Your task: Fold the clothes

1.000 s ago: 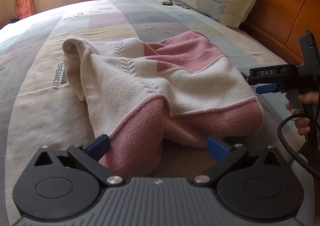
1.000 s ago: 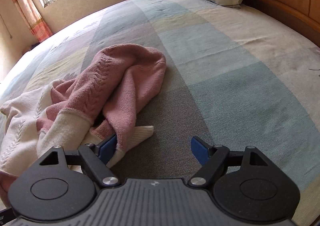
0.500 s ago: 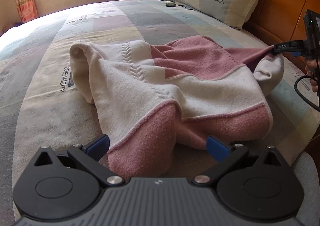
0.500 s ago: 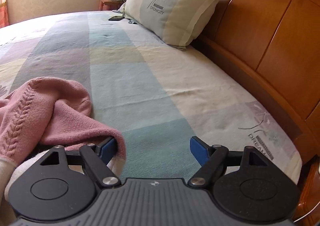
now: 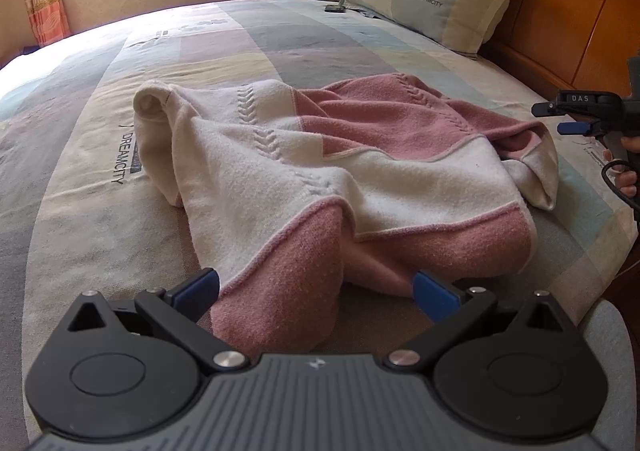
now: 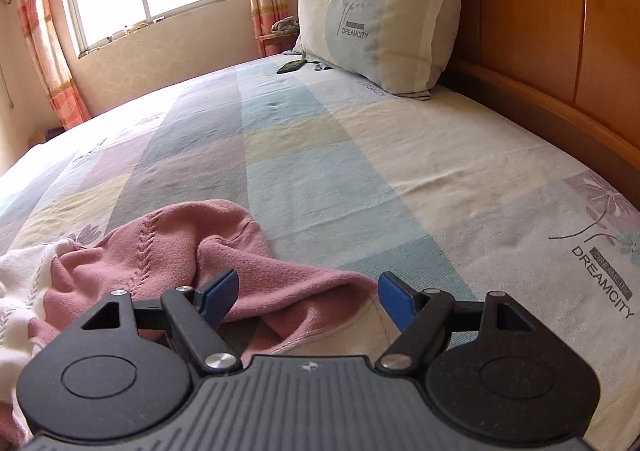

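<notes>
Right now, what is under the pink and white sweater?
The sweater lies crumpled on the patchwork bedspread, which shows all around it. Anything beneath its folds is covered.

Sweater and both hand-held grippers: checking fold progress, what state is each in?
Sweater: crumpled on the bed, unfolded, sleeve end lying loose.
Left hand-held gripper: open, pink hem between the jaws, not pinched.
Right hand-held gripper: open, above the sleeve, holding nothing.
Pillow: propped against headboard.

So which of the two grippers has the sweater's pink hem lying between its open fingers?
The left gripper: the sweater hem runs up between its spread jaws. The right gripper sits open beside the sleeve, off the cloth.
</notes>
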